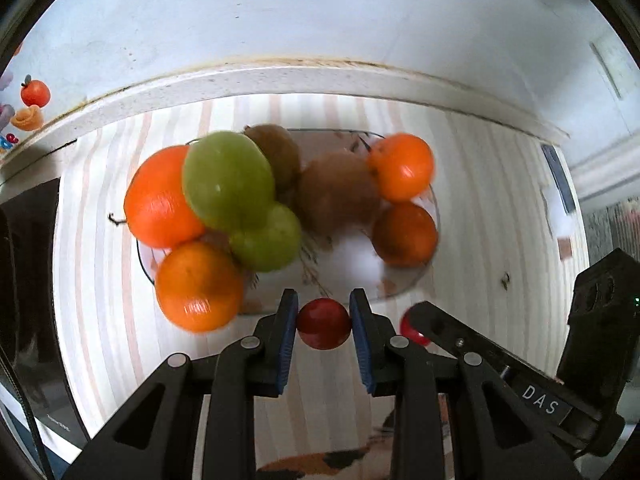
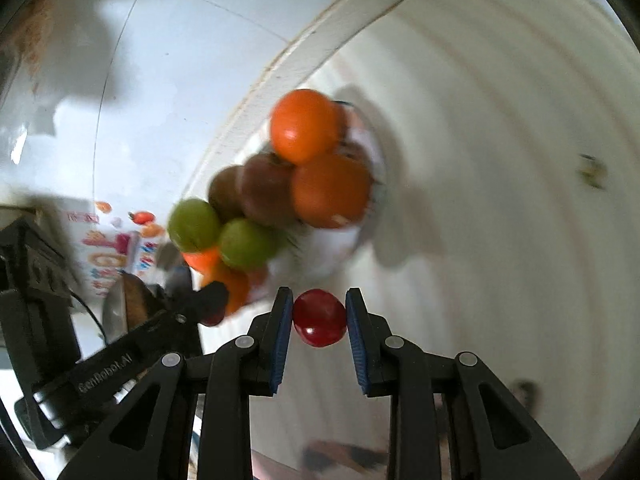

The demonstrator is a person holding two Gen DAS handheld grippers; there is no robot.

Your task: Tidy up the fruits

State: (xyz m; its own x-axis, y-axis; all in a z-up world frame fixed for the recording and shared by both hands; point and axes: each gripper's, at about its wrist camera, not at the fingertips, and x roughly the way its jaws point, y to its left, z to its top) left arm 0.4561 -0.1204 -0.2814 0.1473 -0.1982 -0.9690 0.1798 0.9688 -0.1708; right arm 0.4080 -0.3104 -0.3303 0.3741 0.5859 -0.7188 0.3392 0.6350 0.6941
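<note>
Striped cloth covers the tabletop (image 1: 480,200) below a pale wall. Each claw is clamped on a small red fruit: the left claw (image 1: 324,322) on one (image 1: 323,326), the right claw (image 2: 319,316) on another (image 2: 319,320). Just ahead of both sits the glass plate (image 1: 400,284) piled with oranges, green apples and kiwis, likely their destination.

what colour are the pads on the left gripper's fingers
Blue, ridged pads on black fingers, clearest in the left wrist view.

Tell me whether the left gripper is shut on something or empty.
Shut on a small red fruit: the left gripper has both blue pads pressed against its sides, just short of the plate.
</note>
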